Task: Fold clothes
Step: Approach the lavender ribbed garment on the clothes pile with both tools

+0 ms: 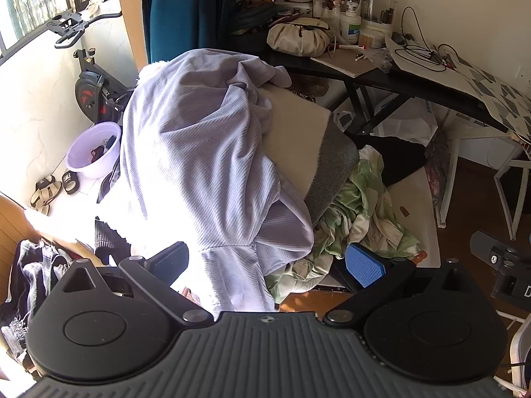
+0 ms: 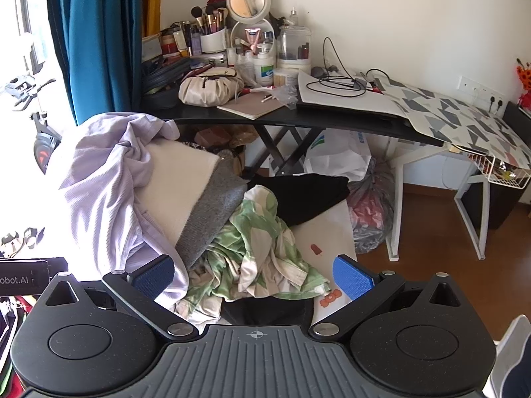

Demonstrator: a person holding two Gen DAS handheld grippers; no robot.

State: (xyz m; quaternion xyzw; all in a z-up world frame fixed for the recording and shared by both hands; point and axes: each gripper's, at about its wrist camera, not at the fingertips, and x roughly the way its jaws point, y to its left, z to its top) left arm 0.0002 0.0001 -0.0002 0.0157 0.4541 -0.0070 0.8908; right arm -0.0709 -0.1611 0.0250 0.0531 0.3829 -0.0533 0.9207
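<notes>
A lavender ribbed garment (image 1: 199,152) hangs over a cream and grey cushion (image 1: 298,132). Its lower hem drops between the wide-apart fingers of my left gripper (image 1: 268,262), which is open. Beside it lies a crumpled green patterned garment (image 1: 358,212), with a black garment (image 1: 398,159) behind. In the right wrist view my right gripper (image 2: 254,278) stands open just above the green garment (image 2: 262,248). Its left pad (image 2: 156,277) is close to the lavender garment (image 2: 103,192). The black garment (image 2: 308,195) lies further back on a white surface (image 2: 332,232).
A black desk (image 2: 298,119) crowded with cosmetics, a mirror and cables stands behind the pile. Plastic bags (image 2: 368,212) and white table legs (image 2: 398,205) are at the right. An exercise bike (image 1: 89,89), a lilac basin (image 1: 94,152) and sandals (image 1: 46,192) sit at the left.
</notes>
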